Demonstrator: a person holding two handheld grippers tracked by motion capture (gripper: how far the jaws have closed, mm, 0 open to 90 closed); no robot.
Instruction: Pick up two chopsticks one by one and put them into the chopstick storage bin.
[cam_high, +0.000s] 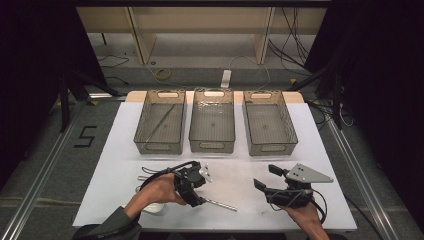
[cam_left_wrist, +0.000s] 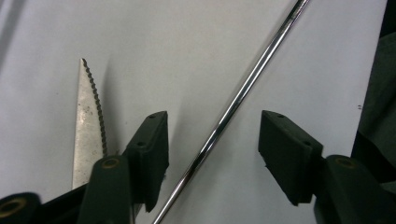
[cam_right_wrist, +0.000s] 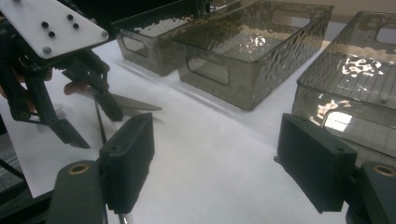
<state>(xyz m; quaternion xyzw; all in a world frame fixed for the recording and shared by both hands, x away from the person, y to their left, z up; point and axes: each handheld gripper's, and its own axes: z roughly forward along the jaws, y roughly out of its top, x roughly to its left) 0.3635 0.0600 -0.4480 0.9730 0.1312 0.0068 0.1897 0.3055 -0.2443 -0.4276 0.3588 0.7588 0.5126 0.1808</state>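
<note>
My left gripper (cam_high: 196, 186) is low over the white table (cam_high: 240, 150), near its front edge; in the left gripper view its jaws stand partly apart with a thin metal rod (cam_left_wrist: 233, 105) running slantwise between them; the rod lies closer to the left pad (cam_left_wrist: 152, 156), yet neither pad presses on it, so I have hold of nothing. The rod lies flat on the table; in the high view its free end (cam_high: 222, 204) sticks out to the right of the gripper. Just beside the left jaw, outside it, lies a serrated knife (cam_left_wrist: 88, 126), its teeth facing the jaw and its tip pointing away from me; in the right gripper view the same blade (cam_right_wrist: 133, 102) pokes out from behind my left gripper (cam_right_wrist: 79, 116).

My right gripper (cam_high: 267, 179) sits at the front right of the table, well apart from the left one; its jaws gape wide with only bare table between them.

Three smoky bins stand in a row across the far side; the left bin (cam_high: 145, 131) has a slim rod lying slantwise in it; the middle bin (cam_high: 212, 145) and right bin (cam_high: 272, 147) stand close beside it.
</note>
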